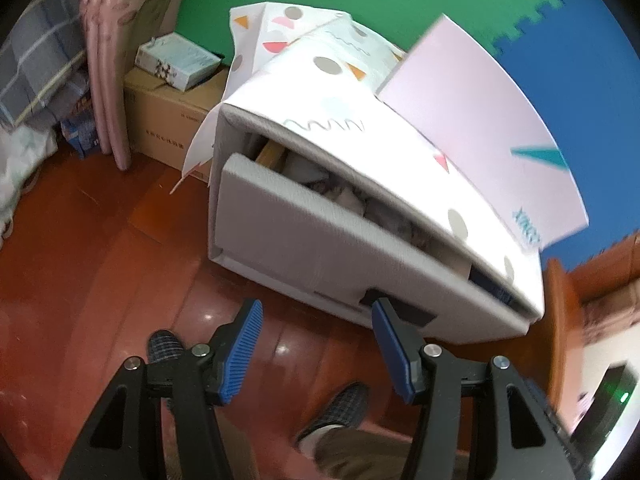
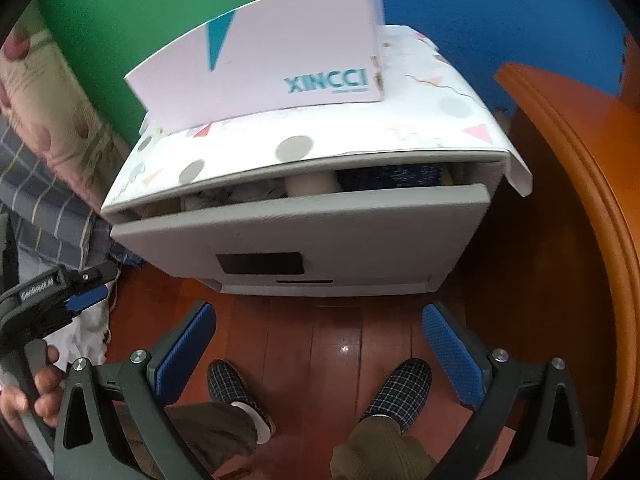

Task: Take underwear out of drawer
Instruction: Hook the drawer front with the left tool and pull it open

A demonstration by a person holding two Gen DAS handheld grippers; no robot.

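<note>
A white storage box with a patterned top stands on the red wooden floor. Its grey drawer (image 1: 320, 240) (image 2: 304, 232) is pulled out a crack, and folded clothes (image 1: 376, 208) (image 2: 308, 186) show in the gap. A dark handle slot (image 2: 260, 263) (image 1: 400, 310) sits low on the drawer front. My left gripper (image 1: 316, 312) hangs open before the drawer, its right fingertip near the handle slot, nothing between the blue pads. My right gripper (image 2: 318, 316) stands wide open below the drawer front, empty. The left gripper (image 2: 86, 286) also shows at the left edge of the right wrist view.
A pink box (image 2: 260, 64) (image 1: 480, 120) lies on top of the storage box. A cardboard carton (image 1: 168, 124) and pink curtain (image 1: 108, 80) stand left of it. An orange wooden furniture edge (image 2: 580, 200) rises on the right. The person's slippered feet (image 2: 240, 388) stand below the grippers.
</note>
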